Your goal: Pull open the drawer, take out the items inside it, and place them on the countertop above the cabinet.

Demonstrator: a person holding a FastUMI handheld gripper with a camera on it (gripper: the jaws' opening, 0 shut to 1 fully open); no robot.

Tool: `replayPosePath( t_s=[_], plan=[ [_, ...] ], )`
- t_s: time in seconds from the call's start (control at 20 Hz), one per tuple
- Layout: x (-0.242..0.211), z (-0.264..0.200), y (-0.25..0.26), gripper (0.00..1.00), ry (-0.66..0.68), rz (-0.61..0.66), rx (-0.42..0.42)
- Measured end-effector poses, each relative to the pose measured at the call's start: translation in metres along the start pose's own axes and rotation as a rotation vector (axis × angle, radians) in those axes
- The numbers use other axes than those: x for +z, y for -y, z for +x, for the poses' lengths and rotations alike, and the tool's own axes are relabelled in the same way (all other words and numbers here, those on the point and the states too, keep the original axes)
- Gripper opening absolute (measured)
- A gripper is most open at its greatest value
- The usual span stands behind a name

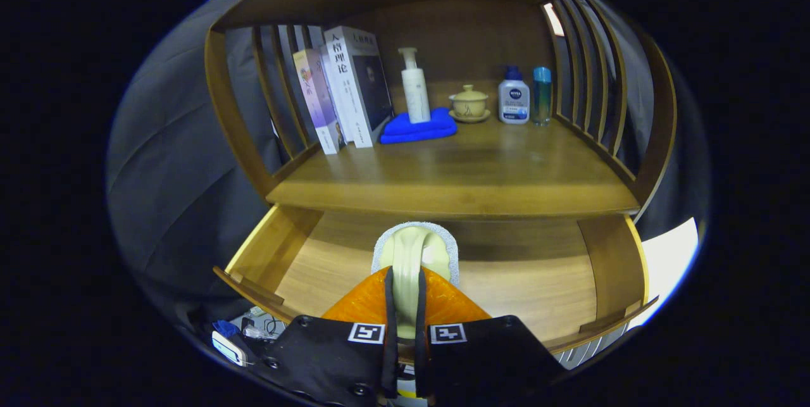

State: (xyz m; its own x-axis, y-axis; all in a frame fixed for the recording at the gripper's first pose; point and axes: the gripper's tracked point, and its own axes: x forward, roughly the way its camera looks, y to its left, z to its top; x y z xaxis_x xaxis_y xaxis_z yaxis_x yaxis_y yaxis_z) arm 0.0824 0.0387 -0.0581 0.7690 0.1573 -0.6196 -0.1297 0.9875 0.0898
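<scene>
The gripper [405, 306] was closed on a pale, cream-colored brush [414, 252]. Both fingers [387, 306] pressed on its thin handle, one on each side. The wide head of the brush stuck out just past the fingers. It had a fuzzy gray-white edge around it. I could not tell for sure what kind of brush it was.

The brush hung over the open drawer [519, 280]. The drawer was pulled out toward the gripper, and its wooden bottom was bare around the brush. I could not tell if the brush touched the bottom or was lifted off it.

Above the drawer was the wooden countertop [455, 173] of the cabinet. Its front part was bare. At the back, some things stood in a row. A few books [345, 93] leaned together by the slatted side of the cabinet. Next to them lay a folded blue cloth [417, 128], and a white pump bottle [414, 87] stood on top of it. Beside that was a small tan lidded cup on a saucer [469, 104]. Then came a white bottle with a blue cap [513, 98], and just beside it a thin blue-green bottle [542, 95].

Gray cloth [171, 154] hung beyond the cabinet's slatted side. Down low by the gripper, some wires and a small white thing [229, 349] lay below the drawer front.
</scene>
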Motion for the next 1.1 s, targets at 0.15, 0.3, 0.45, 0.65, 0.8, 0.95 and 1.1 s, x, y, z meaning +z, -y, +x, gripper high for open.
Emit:
replayPosePath(
  t_s=[0.15,0.3,0.45,0.65,0.8,0.95,1.1],
  plan=[
    [0.018,-0.011,-0.005,0.12,0.044,-0.003,0.009],
    [0.035,-0.016,-0.004,0.12,0.072,-0.021,0.008],
    [0.048,-0.015,-0.006,0.12,0.089,-0.001,0.011],
    [0.062,-0.005,-0.008,0.12,0.093,0.041,0.015],
    [0.075,0.008,-0.008,0.12,0.092,0.071,0.011],
    [0.086,0.021,-0.002,0.12,0.080,0.090,-0.011],
    [0.097,0.035,0.007,0.12,0.063,0.112,-0.031]
  ],
)
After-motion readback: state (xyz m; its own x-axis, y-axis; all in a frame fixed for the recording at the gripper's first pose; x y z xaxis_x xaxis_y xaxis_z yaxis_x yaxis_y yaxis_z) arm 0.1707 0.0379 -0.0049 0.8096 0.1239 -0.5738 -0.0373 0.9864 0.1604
